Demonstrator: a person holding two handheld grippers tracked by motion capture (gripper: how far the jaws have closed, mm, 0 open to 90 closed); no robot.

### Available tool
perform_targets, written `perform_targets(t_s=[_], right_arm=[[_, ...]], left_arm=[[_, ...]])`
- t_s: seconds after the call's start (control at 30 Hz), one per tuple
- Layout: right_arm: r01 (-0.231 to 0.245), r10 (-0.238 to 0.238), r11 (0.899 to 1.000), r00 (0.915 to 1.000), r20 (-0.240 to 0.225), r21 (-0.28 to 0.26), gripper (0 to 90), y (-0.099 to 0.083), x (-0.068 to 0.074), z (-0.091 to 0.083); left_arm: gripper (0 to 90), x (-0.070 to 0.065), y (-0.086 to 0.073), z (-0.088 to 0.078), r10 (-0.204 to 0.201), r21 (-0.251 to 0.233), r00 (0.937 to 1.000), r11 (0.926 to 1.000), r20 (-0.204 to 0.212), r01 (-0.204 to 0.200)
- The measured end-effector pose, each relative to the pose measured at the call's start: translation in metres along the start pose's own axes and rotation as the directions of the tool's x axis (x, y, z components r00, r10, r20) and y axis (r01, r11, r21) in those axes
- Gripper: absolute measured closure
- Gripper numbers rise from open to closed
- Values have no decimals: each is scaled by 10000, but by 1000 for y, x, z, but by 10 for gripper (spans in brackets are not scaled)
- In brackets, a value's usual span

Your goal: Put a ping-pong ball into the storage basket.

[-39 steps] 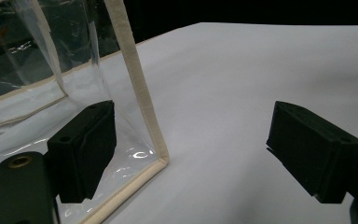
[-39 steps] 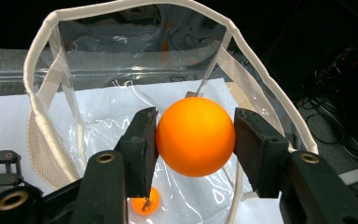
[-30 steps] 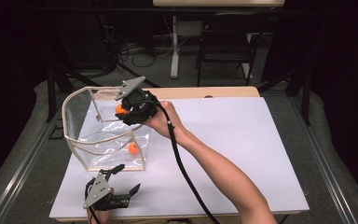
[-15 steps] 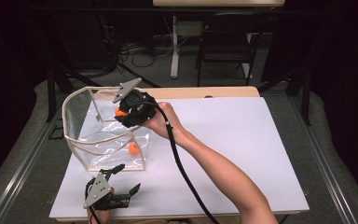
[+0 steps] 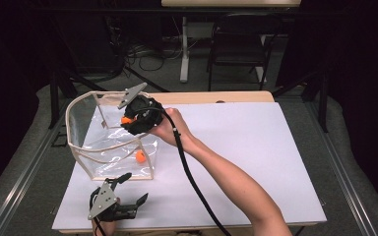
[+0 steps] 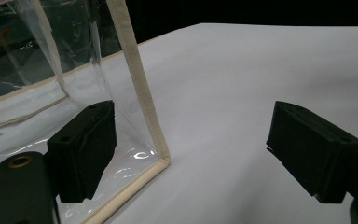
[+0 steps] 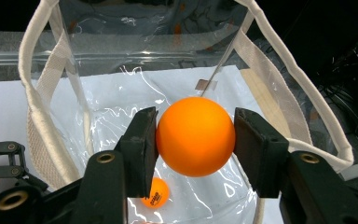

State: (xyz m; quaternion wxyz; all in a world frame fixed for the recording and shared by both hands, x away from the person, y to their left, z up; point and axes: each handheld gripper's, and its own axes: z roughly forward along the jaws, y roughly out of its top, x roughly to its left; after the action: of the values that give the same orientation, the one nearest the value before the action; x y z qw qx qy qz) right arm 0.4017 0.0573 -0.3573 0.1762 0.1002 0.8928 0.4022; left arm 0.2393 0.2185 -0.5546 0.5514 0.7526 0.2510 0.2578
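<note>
While the right gripper (image 5: 128, 119) hangs over the mouth of the clear plastic bag (image 5: 86, 147) exactly as it did a second ago, its jaws stay clamped on an orange ping-pong ball (image 7: 196, 136) pinched between both pads. Below it, a second orange ball (image 7: 156, 192) lies unmoved on the bag's floor. The left gripper (image 6: 193, 154) rests wide apart and empty on the white table (image 5: 256, 147), its left-hand jaw just beside the bag's near corner, unchanged.

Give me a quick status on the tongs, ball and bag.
Right tongs shut on ball, over the bag. Left tongs open, at bag's corner. One ball already inside. Nothing in the way.
</note>
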Motion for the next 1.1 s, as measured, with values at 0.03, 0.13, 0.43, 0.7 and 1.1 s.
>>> perform_targets(t_s=[0.03, 0.13, 0.43, 0.7, 1.1], right_arm=[[-11, 11, 10000, 10000, 8, 21, 508, 0, 0, 0], [-13, 13, 10000, 10000, -28, 67, 508, 0, 0, 2], [-32, 34, 9997, 9999, -102, 246, 508, 0, 0, 5], [-238, 251, 9987, 9993, -281, 449, 508, -3, -2, 10], [-244, 268, 9976, 9990, -354, 653, 508, -5, -1, 14]], left_arm=[[157, 0, 0, 0, 1, -3, 10000, 10000, -1, -1], [157, 0, 0, 0, 1, -9, 10000, 10000, 0, -1], [157, 0, 0, -1, 20, -6, 10000, 10000, -19, -20], [157, 0, 0, -1, 17, 1, 10000, 10000, -7, -17], [157, 0, 0, -1, -4, -6, 10000, 10000, -35, 4]])
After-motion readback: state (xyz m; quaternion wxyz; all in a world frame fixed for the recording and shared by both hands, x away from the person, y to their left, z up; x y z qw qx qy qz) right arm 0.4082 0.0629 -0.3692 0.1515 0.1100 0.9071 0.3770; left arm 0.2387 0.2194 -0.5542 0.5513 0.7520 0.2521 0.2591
